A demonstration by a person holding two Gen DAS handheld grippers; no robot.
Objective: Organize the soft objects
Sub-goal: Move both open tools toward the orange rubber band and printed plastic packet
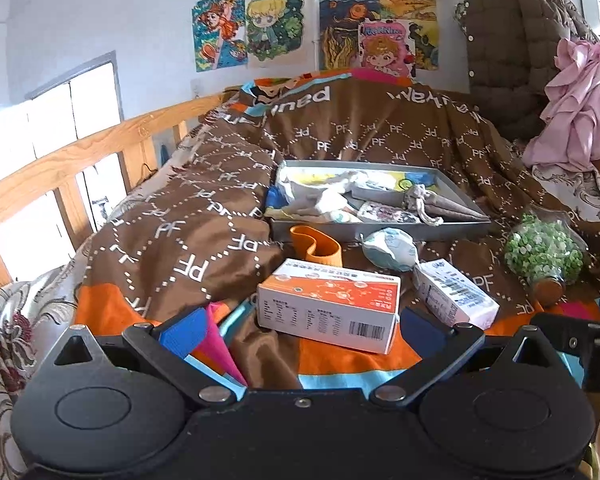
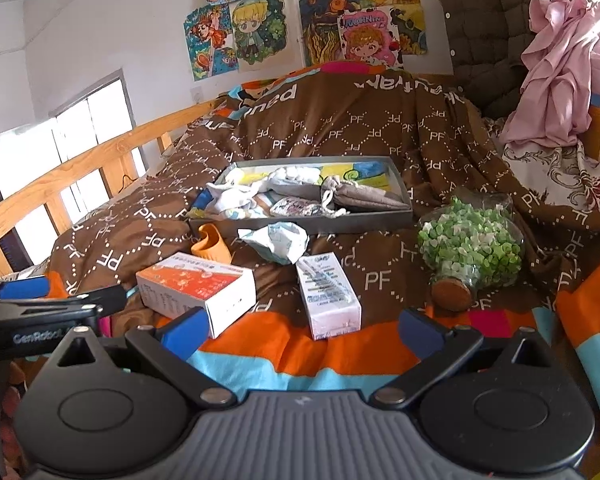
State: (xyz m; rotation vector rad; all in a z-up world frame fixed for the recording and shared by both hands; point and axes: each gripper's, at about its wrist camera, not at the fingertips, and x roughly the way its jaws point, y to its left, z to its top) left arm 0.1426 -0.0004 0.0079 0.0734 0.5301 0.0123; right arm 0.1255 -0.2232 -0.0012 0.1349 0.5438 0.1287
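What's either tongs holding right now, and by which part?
Nothing. Left tongs and right tongs both stand open above the brown patterned bedspread, touching no object.

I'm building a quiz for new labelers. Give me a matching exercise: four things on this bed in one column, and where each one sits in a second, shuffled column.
Things:
1. drawstring pouch
2. orange band
3. jar of green bits
4. pink cloth

Places:
A. lying on its side on the blanket, right of the gray tray
B. inside the tray
C. heaped at the far right, by the brown quilted coat
D. on the blanket, just in front of the tray's left end

Pairs: 1-B, 2-D, 3-A, 4-C
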